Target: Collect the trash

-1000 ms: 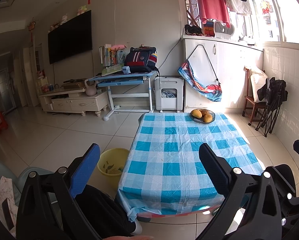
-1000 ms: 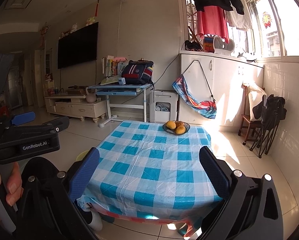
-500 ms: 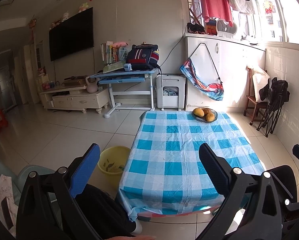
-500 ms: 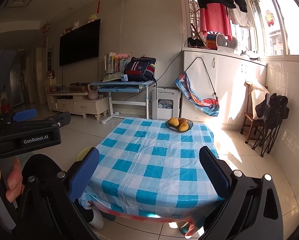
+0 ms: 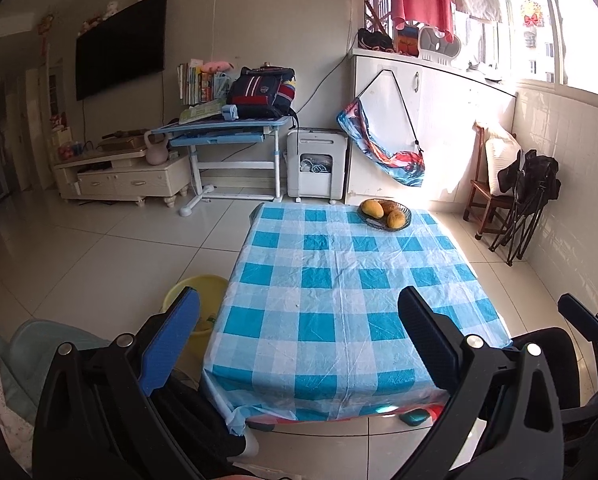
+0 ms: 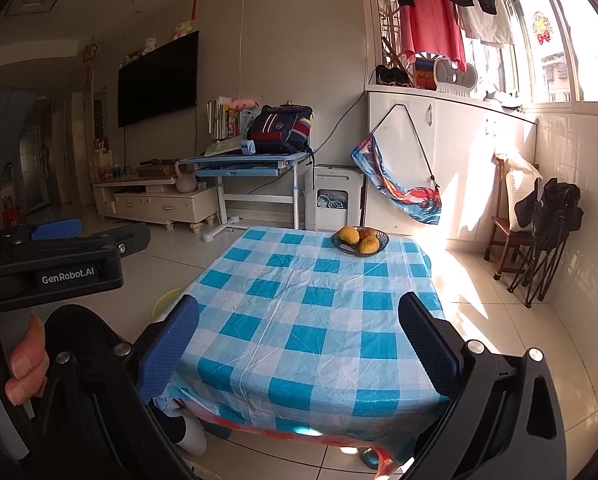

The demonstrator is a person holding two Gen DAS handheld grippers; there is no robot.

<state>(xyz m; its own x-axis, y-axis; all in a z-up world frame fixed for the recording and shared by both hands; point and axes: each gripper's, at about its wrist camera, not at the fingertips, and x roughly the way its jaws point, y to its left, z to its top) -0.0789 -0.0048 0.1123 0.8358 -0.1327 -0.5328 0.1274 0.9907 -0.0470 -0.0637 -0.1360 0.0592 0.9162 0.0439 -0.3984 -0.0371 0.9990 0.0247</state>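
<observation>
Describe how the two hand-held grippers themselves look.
Both are black plastic frames with silver screws. Each left finger pad is blue and textured, each right pad black. The left hand-held gripper carries white "GenRobot.AI" lettering and a blue tab. No cables visible.

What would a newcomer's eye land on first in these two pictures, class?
The blue-and-white checked tablecloth fills the middle of both views. At its far right corner sits a dark bowl of fruit. A yellow bucket stands on the floor at the table's left side, and the open left tool and right tool frame the near edge.
</observation>
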